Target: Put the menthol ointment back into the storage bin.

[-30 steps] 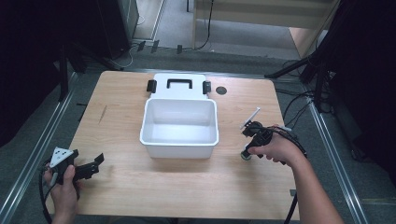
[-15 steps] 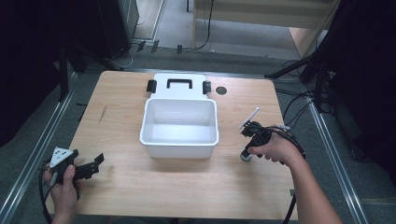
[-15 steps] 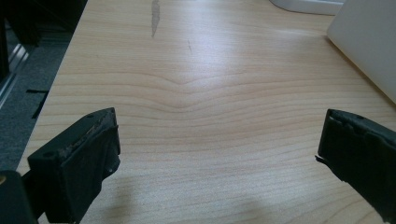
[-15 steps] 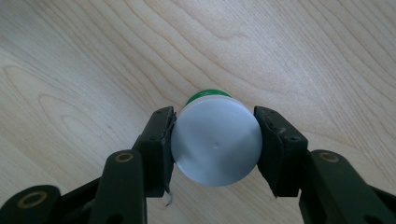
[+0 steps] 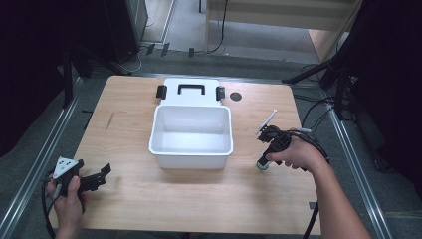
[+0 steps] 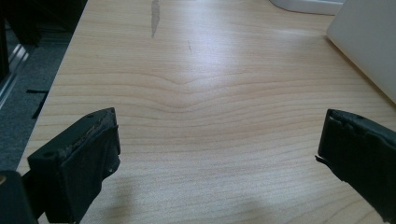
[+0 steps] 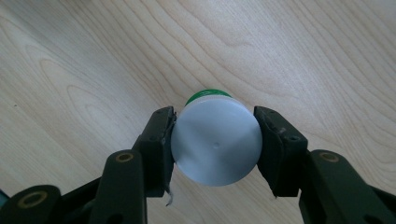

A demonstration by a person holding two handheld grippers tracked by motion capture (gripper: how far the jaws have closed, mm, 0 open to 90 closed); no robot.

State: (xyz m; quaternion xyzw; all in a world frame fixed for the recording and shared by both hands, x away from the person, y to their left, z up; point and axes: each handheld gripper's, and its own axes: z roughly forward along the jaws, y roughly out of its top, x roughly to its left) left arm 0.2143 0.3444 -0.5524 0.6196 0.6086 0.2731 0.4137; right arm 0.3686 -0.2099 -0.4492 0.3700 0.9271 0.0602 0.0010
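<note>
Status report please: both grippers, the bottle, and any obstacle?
Right gripper shut on white-capped bottle, jaws just closed. Left gripper open, idle. White bin beside, path clear.

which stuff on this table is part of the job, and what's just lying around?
In the job:
- right gripper, fingers shut on the white-capped bottle, having just closed on it
- open white box, nearest container, probably

Lying about:
- left gripper, open over bare table
- box lid behind the box
- small dark disc beside the lid

No readable text, label, brand, number or sign anywhere: white bin point(image 5: 191, 130) blank, cap point(image 7: 215, 143) beside it blank.
</note>
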